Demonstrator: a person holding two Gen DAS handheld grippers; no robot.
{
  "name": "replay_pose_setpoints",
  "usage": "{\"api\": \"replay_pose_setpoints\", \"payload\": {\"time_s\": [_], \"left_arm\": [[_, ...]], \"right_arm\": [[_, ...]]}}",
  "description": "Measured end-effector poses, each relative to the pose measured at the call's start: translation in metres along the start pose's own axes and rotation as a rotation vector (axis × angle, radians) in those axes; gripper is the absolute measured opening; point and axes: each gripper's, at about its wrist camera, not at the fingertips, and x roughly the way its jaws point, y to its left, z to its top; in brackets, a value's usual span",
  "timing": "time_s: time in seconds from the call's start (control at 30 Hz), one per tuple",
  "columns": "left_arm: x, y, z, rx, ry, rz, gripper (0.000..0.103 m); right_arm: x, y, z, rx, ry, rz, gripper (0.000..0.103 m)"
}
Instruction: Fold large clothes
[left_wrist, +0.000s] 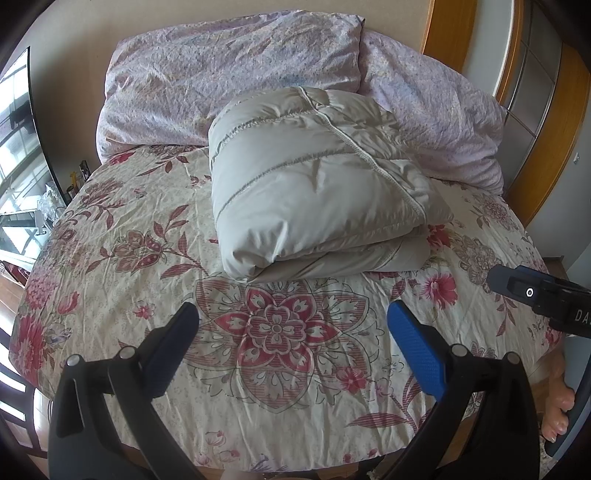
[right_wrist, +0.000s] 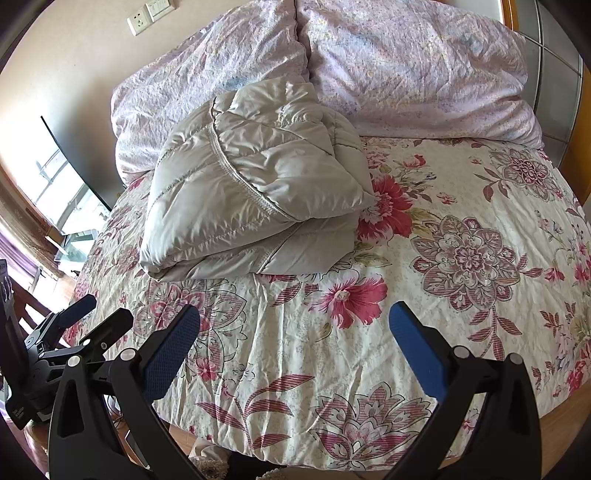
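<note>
Bedspread: folded jacket long axis toward pillows.

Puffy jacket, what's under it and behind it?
The folded puffy jacket lies on the flowery bedspread. Behind it sits crumpled lilac bedding. The sheet directly underneath is hidden.

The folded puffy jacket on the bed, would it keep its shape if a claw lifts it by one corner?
Probably not: the folded jacket looks soft and quilted, so layers would likely flop open. Its shiny shell may slip. Likely light for its bulk.
</note>
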Motion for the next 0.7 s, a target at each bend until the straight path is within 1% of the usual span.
{"api": "replay_pose_setpoints", "payload": {"time_s": [0.7], "left_arm": [[0.0035, -0.0005, 0.0012, 0.001, 0.002, 0.002, 0.101]], "right_arm": [[0.0025, 0.0010, 0.0012, -0.008, 0.001, 0.000, 0.102]]}}
